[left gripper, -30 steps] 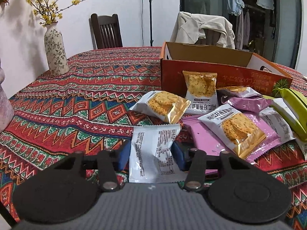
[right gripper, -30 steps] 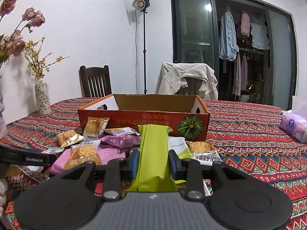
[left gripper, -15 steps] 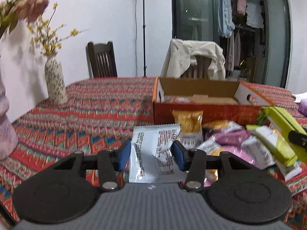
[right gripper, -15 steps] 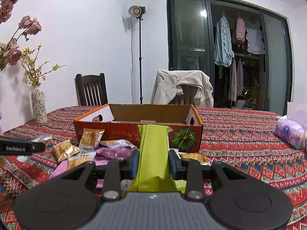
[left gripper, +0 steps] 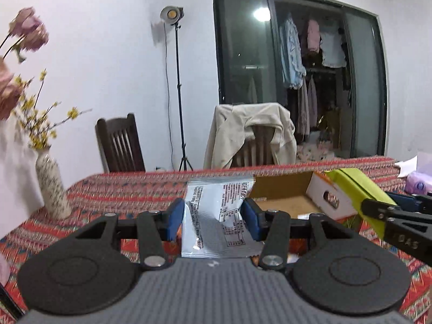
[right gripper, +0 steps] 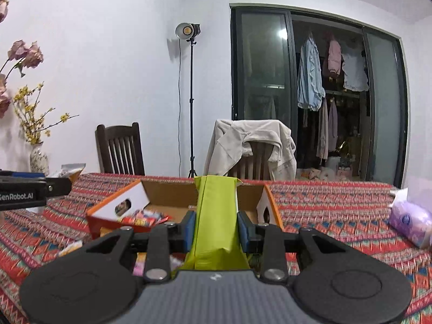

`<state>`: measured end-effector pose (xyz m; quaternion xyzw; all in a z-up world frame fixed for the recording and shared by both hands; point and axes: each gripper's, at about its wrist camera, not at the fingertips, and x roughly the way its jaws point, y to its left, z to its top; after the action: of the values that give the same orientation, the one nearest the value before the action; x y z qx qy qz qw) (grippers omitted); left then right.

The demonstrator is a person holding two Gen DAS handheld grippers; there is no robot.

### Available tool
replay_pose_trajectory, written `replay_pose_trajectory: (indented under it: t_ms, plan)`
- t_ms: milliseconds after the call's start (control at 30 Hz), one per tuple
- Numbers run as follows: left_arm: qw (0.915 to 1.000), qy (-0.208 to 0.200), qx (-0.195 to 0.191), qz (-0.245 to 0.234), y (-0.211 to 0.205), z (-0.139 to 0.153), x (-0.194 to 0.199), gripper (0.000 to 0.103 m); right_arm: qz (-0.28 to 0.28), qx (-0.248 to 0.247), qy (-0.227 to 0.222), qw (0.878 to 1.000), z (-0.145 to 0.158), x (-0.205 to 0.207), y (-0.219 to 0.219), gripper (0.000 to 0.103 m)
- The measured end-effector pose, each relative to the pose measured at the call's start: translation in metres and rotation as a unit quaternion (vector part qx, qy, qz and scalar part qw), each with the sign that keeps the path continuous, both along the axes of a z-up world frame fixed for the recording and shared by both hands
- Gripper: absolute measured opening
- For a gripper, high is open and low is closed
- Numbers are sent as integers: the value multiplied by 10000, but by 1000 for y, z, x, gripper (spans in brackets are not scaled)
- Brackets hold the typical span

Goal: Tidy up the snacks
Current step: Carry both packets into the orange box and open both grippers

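My left gripper (left gripper: 213, 220) is shut on a white snack packet (left gripper: 216, 216) with printed text, held up above the table, just left of the open orange cardboard box (left gripper: 286, 191). My right gripper (right gripper: 214, 229) is shut on a long green snack pack (right gripper: 216, 216), held in front of the box (right gripper: 172, 197). The green pack (left gripper: 359, 189) and the right gripper's body also show at the right of the left wrist view. A few snack packs (right gripper: 143, 217) lie inside the box. The left gripper's body (right gripper: 24, 189) shows at the left edge of the right wrist view.
A patterned red tablecloth (right gripper: 337, 210) covers the table. A flower vase (left gripper: 52, 189) stands at the left. A purple tissue pack (right gripper: 410, 222) lies at the right. Two chairs (right gripper: 120, 148) stand behind the table, one draped with a beige jacket (right gripper: 253, 143). Loose snacks (right gripper: 73, 248) lie before the box.
Both grippers have risen from the snack pile with their packets and moved towards the box. The views now look over the box's rim.
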<state>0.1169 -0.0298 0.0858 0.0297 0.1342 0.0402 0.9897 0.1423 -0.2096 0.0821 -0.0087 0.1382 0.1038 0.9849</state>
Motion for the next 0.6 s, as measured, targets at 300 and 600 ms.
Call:
replay_pose_trajectory:
  t_ms: [300,600]
  plan:
    - [9999,-116,66,-87,-14,12,46,49,1,-170,-80,9998,19,49,15,32]
    - [10000,0,-44,-4,-13,6,102,49,-50,-179,37,9998,20,105,27,32]
